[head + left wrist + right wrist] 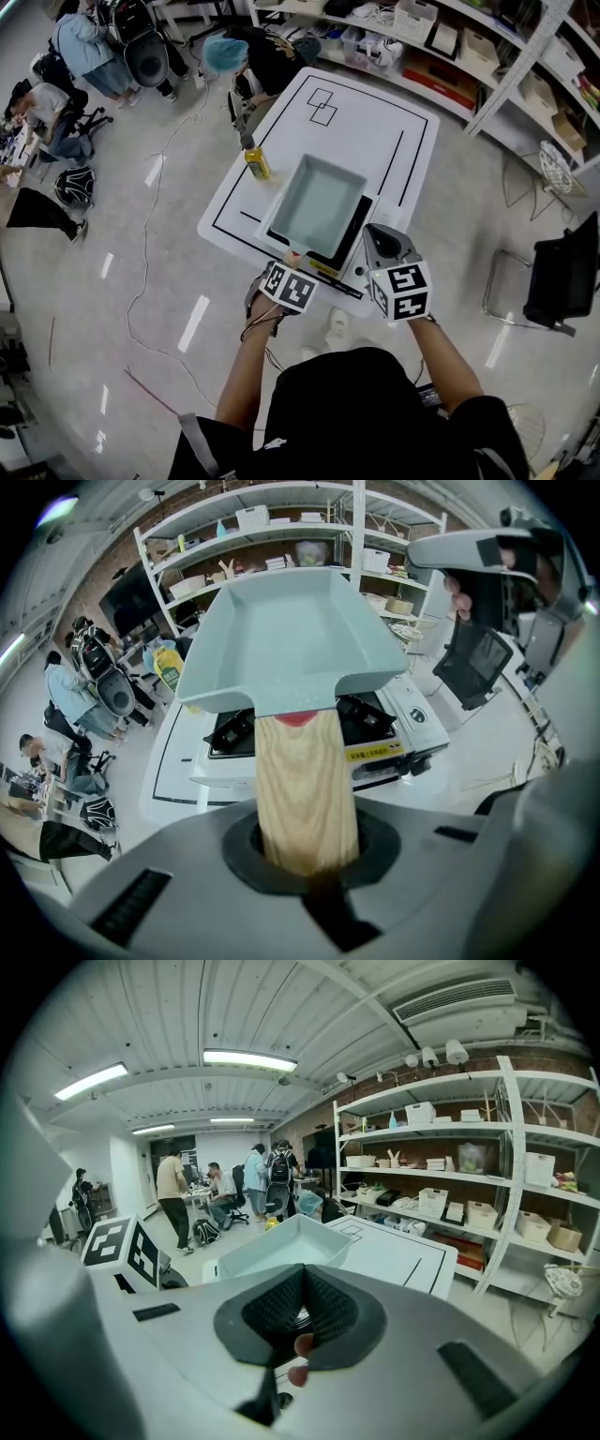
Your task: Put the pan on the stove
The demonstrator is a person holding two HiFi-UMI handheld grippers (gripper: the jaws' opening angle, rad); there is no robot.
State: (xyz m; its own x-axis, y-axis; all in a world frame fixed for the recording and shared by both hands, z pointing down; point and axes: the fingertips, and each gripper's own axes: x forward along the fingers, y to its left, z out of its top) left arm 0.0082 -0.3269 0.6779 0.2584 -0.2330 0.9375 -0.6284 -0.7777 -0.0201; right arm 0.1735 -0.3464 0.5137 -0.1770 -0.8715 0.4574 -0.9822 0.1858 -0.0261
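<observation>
A pale teal square pan (319,206) with a wooden handle (305,789) hangs over the black gas stove (361,232) at the near end of the white table (375,122). My left gripper (291,267) is shut on the end of that handle. In the left gripper view the pan (286,639) is tilted up, with the stove (370,719) below it and apart from it. My right gripper (382,242) is just right of the stove, jaws together with nothing between them. From the right gripper view the pan (281,1246) lies ahead to the left.
A yellow bottle (257,164) stands at the table's left edge. Shelving (487,47) runs behind the table, a black chair (562,272) stands to the right, and several people (89,42) are at the far left. A cable (145,244) trails on the floor.
</observation>
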